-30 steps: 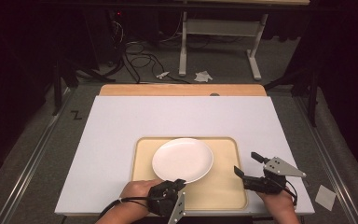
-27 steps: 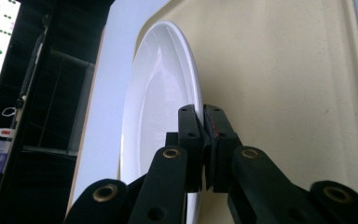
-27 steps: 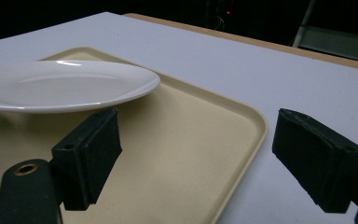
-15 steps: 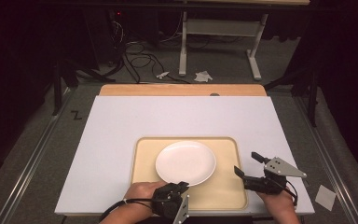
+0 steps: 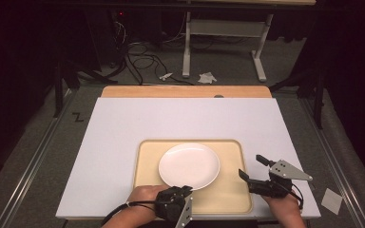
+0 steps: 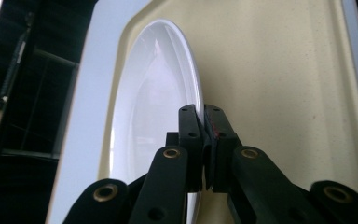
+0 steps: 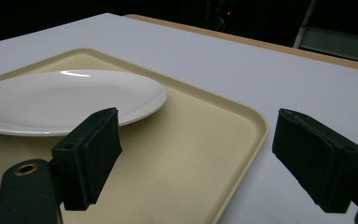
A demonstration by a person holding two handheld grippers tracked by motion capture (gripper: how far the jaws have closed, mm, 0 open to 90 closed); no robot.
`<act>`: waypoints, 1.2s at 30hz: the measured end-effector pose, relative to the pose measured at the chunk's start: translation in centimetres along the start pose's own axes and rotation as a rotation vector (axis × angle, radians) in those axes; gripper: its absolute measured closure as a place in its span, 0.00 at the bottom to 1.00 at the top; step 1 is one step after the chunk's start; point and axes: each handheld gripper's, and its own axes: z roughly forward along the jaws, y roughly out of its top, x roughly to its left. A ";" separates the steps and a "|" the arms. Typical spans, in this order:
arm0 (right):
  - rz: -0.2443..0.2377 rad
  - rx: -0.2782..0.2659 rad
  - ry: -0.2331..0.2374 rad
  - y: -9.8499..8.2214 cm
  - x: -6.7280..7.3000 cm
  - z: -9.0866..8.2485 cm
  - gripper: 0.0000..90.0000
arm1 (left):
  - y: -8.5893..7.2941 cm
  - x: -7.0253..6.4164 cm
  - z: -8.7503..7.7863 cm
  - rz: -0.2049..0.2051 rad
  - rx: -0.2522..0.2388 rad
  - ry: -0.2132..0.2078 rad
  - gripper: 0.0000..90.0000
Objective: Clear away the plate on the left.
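A white plate (image 5: 189, 165) (image 6: 154, 93) (image 7: 70, 100) lies on a beige tray (image 5: 147, 164) (image 6: 284, 93) (image 7: 223, 121) at the near middle of the white table. At the plate's near edge, my left gripper (image 5: 183, 191) (image 6: 200, 114) is shut on the rim, with its pads pinching the edge from both sides. My right gripper (image 5: 249, 166) (image 7: 200, 149) stands open over the tray's right rim, with nothing between its jaws, a short way right of the plate.
The white tabletop (image 5: 185, 118) stretches bare beyond the tray, with a wooden strip (image 5: 185, 91) along its far edge. Cables, paper scraps and a desk frame (image 5: 223, 42) lie on the floor behind. A white paper square (image 5: 333, 201) lies on the floor at the right.
My left hand has shifted slightly right along the near edge, and the plate has slid a little right with it. The right gripper has stayed still.
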 end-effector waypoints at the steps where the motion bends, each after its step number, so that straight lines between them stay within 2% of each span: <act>1: -0.001 -0.001 0.000 0.0 0.0 0.0 0.18 | 0.0 0.0 0.0 -0.001 0.001 -0.001 0.97; 10: -0.002 0.001 0.000 0.0 0.0 0.0 0.18 | 0.0 -0.5 0.5 0.007 0.013 -0.050 0.94; 20: 0.004 0.005 0.001 0.0 0.0 0.0 0.18 | -0.1 -0.6 0.7 -0.008 0.017 -0.080 0.92; 26: 0.005 0.005 0.003 0.0 0.1 0.0 0.18 | -0.1 -0.9 0.9 0.000 0.021 -0.101 0.91; 36: 0.006 0.006 0.004 0.0 0.1 0.0 0.18 | -0.1 -1.3 1.3 0.000 0.051 -0.142 0.89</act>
